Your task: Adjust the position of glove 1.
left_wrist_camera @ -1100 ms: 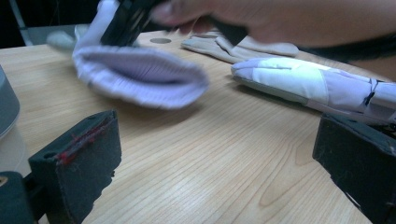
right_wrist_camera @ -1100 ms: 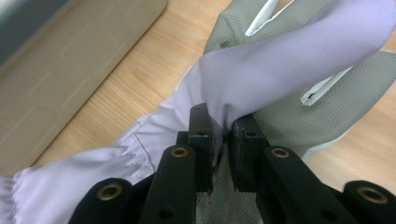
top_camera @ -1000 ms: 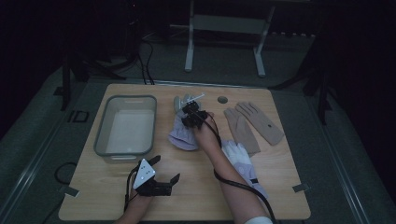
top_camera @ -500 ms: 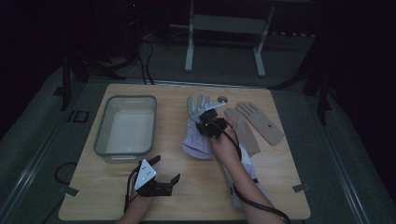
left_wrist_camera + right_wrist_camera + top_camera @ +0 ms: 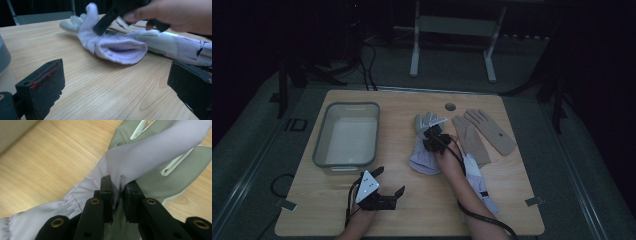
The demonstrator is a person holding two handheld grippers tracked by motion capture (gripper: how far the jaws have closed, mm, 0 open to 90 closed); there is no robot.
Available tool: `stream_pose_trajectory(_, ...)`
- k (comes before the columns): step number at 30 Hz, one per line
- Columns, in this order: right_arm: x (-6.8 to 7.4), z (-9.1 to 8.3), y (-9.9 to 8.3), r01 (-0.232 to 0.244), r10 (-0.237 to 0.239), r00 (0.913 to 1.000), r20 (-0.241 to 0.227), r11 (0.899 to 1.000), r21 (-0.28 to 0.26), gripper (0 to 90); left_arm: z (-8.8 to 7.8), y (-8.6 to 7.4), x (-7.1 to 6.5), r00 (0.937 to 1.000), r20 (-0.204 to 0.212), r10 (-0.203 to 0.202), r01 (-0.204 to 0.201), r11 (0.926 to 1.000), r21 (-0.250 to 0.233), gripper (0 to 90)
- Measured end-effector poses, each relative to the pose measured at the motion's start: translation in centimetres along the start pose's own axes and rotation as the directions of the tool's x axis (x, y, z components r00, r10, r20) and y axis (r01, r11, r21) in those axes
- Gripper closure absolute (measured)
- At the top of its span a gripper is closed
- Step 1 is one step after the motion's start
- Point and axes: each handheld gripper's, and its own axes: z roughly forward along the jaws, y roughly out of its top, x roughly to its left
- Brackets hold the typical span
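Lavender glove (image 5: 140,157): soft, limp, light; pinched mid-fabric by right gripper (image 5: 117,192). Left gripper (image 5: 112,82) fingers held wide, empty.

pale lilac glove (image 5: 426,150) | lies flat mid-table — cuff open, toward the near edge | fabric pinched

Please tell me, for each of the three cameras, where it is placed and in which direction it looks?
High view: above the near table edge, looking forward and down on the wooden table, grey tub and gloves; both forearms show.
Left gripper view: rides the left gripper, low over the table, facing the lavender glove; its open jaws show.
Right gripper view: rides the right gripper, looking down its jaws, pinched on the lavender glove.
Shared: all three show that glove.
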Motion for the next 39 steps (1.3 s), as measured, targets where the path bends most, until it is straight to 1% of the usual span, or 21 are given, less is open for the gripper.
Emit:
stream_pose_trajectory(2,-0.1,1.1,-0.2,0.015,-0.014,0.9989,-0.044,1.000,0.013,76.6,0.0,0.0,0.0,1.0000,0.000,0.001,-0.001,1.0000,-0.001,1.4)
stream_pose_trajectory(3,-0.1,1.4,-0.2,0.023,-0.023,0.9985,-0.049,1.000,0.016,75.1,0.0,0.0,0.0,1.0000,0.001,0.001,-0.001,1.0000,-0.001,1.5)
stream_pose_trajectory(8,-0.8,1.7,-0.1,0.007,-0.005,0.9960,-0.089,1.000,0.014,69.0,0.0,0.0,0.0,1.0000,0.002,0.001,-0.001,1.0000,-0.001,1.5)
stream_pose_trajectory(10,-1.2,1.9,-0.1,0.019,-0.019,0.9929,-0.117,1.000,-0.004,65.3,0.0,0.0,0.0,1.0000,0.001,0.001,-0.001,1.0000,-0.001,1.5)
stream_pose_trajectory(12,-1.5,2.0,-0.1,-0.006,0.006,0.9909,-0.134,1.000,0.001,58.3,0.0,0.0,0.0,1.0000,0.001,0.001,-0.001,1.0000,-0.001,1.5)
stream_pose_trajectory(13,-1.5,2.0,-0.1,-0.006,0.006,0.9909,-0.134,1.000,0.001,58.3,0.0,0.0,0.0,1.0000,0.001,0.001,-0.001,1.0000,-0.001,1.5)
stream_pose_trajectory(14,-1.5,1.9,-0.1,-0.021,0.021,0.9898,-0.141,1.000,0.003,54.9,0.0,0.0,0.0,1.0000,0.001,0.000,0.000,1.0000,0.000,1.5)
stream_pose_trajectory(15,-1.5,1.2,0.2,-0.045,0.044,0.9872,-0.153,0.999,0.000,44.7,0.0,0.0,0.0,1.0000,0.001,-0.001,0.001,1.0000,0.001,1.4)
stream_pose_trajectory(16,-1.5,1.2,0.2,-0.045,0.044,0.9872,-0.153,0.999,0.000,44.7,0.0,0.0,0.0,1.0000,0.001,-0.002,0.002,1.0000,0.000,1.4)
stream_pose_trajectory(17,-1.5,0.5,0.4,-0.034,0.031,0.9888,-0.146,0.999,-0.015,39.6,0.0,0.0,0.0,1.0000,0.001,-0.002,0.002,1.0000,0.000,1.5)
stream_pose_trajectory(18,-1.5,0.5,0.4,-0.034,0.031,0.9888,-0.146,0.999,-0.015,39.6,0.0,0.0,0.0,1.0000,0.001,-0.002,0.002,1.0000,0.000,1.5)
stream_pose_trajectory(19,-1.5,0.1,0.6,-0.031,0.028,0.9902,-0.137,0.999,-0.020,34.9,0.0,0.0,0.0,1.0000,0.002,0.000,0.000,1.0000,0.000,1.5)
stream_pose_trajectory(21,-1.7,-0.7,0.8,-0.053,0.047,0.9871,-0.153,0.998,-0.036,23.8,0.0,0.0,0.0,1.0000,0.001,0.000,0.000,1.0000,-0.001,1.5)
stream_pose_trajectory(23,-1.9,-1.6,1.0,-0.057,0.047,0.9843,-0.170,0.997,-0.052,17.4,0.0,0.0,0.0,1.0000,0.001,0.001,-0.001,1.0000,-0.001,1.5)
stream_pose_trajectory(25,-2.1,-2.5,1.1,-0.062,0.046,0.9826,-0.180,0.995,-0.080,16.4,0.0,0.0,0.0,1.0000,0.001,0.001,-0.001,1.0000,0.000,1.5)
stream_pose_trajectory(28,-2.3,-3.8,1.2,-0.040,0.024,0.9828,-0.183,0.996,-0.082,16.0,0.0,0.0,0.0,1.0000,0.001,0.001,-0.001,1.0000,-0.001,1.5)
stream_pose_trajectory(32,-2.5,-5.0,1.2,-0.014,-0.002,0.9870,-0.161,0.995,-0.094,16.0,0.0,0.0,0.0,1.0000,0.000,0.002,-0.002,1.0000,-0.002,1.5)
stream_pose_trajectory(34,-3.1,-6.4,0.8,-0.013,-0.004,0.9878,-0.156,0.994,-0.107,16.0,0.0,0.0,0.0,1.0000,0.001,0.002,-0.002,1.0000,-0.001,1.5)
stream_pose_trajectory(37,-3.4,-7.1,0.4,-0.029,0.011,0.9874,-0.158,0.993,-0.116,17.3,0.0,0.0,0.0,1.0000,0.001,0.001,-0.001,1.0000,0.000,1.5)
stream_pose_trajectory(38,-3.6,-7.6,0.0,-0.035,0.013,0.9864,-0.164,0.991,-0.133,18.7,0.0,0.0,0.0,1.0000,0.001,0.000,0.000,1.0000,-0.001,1.5)
stream_pose_trajectory(39,-4.0,-8.2,-0.7,-0.026,0.006,0.9889,-0.149,0.991,-0.133,18.4,0.0,0.0,0.0,1.0000,0.002,0.001,-0.001,1.0000,-0.001,1.5)
